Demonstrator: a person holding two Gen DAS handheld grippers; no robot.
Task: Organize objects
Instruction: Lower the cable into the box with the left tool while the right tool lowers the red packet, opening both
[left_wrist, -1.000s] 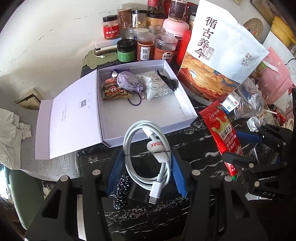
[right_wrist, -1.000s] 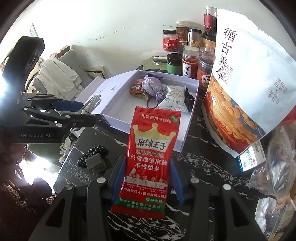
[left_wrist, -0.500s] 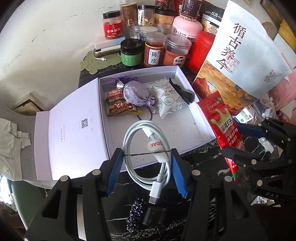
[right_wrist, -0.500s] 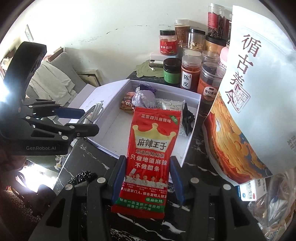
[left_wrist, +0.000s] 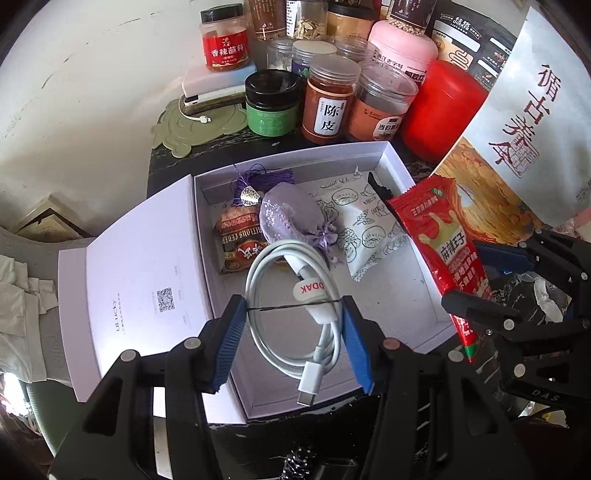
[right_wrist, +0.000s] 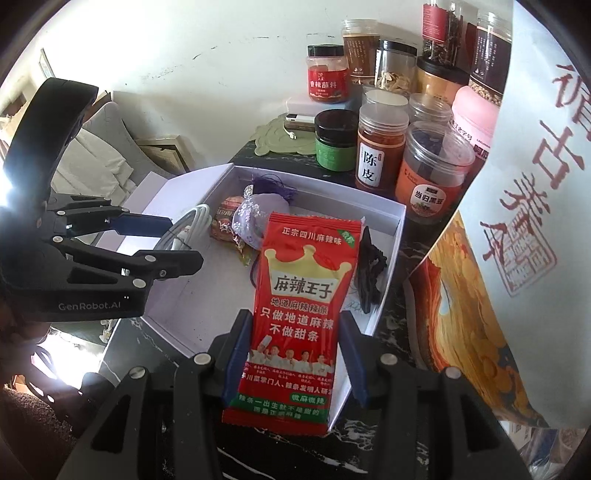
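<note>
My left gripper (left_wrist: 294, 310) is shut on a coiled white charging cable (left_wrist: 295, 306), hanging over the near part of an open white box (left_wrist: 402, 317). My right gripper (right_wrist: 295, 332) is shut on a red snack packet (right_wrist: 295, 317), held over the box's right side (right_wrist: 391, 258). In the left wrist view the same red packet (left_wrist: 443, 251) shows at right in the right gripper (left_wrist: 476, 284). In the box lie a purple sachet (left_wrist: 291, 218), a brown snack pack (left_wrist: 240, 243), a white patterned pouch (left_wrist: 365, 236) and a black clip (right_wrist: 369, 273).
Several jars stand behind the box, among them a green one (left_wrist: 273, 107) and an orange-filled one (left_wrist: 328, 107). A large white and orange bag (left_wrist: 517, 147) leans at the right. The box lid (left_wrist: 140, 280) lies open to the left. A black dotted item (left_wrist: 295, 461) lies on the marble tabletop.
Both grippers have moved forward over the box with cable and packet still held; the box and jars now sit closer and lower in both views.
</note>
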